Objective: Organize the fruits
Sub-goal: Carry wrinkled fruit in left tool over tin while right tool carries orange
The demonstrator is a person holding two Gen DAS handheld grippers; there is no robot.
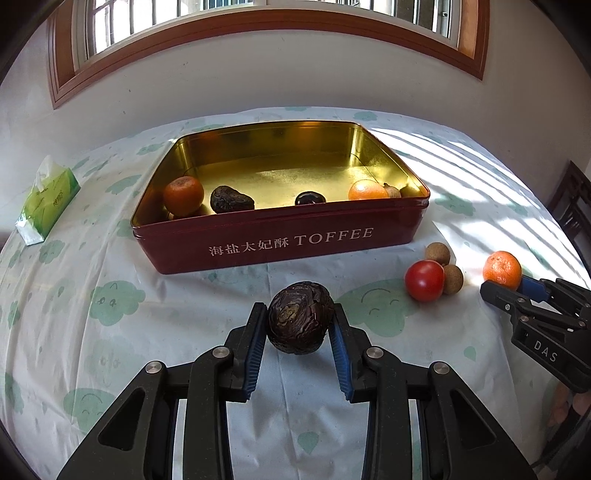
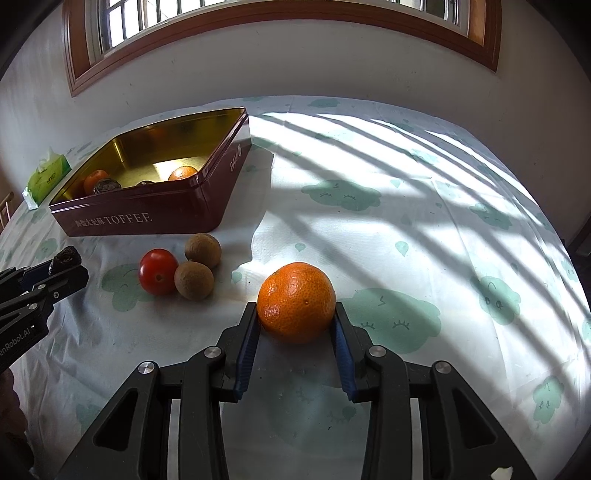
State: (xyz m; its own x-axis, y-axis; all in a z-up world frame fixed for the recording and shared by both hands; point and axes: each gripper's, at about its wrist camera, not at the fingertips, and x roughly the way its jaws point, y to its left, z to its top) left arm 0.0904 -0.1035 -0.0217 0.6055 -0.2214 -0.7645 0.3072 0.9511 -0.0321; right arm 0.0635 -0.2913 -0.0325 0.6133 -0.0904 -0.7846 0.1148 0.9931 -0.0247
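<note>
Across the upper frame of both views runs a white wall with a wood-framed window (image 1: 258, 33); below it the desk (image 2: 424, 221) wears a pale cloth with green cloud prints, striped by sunlight. Centre frame sits the open toffee tin (image 1: 280, 240). The left claw (image 1: 300, 325) is clenched on a dark wrinkled fruit (image 1: 299, 323), the right claw (image 2: 296, 317) on a tangerine (image 2: 296, 301).
</note>
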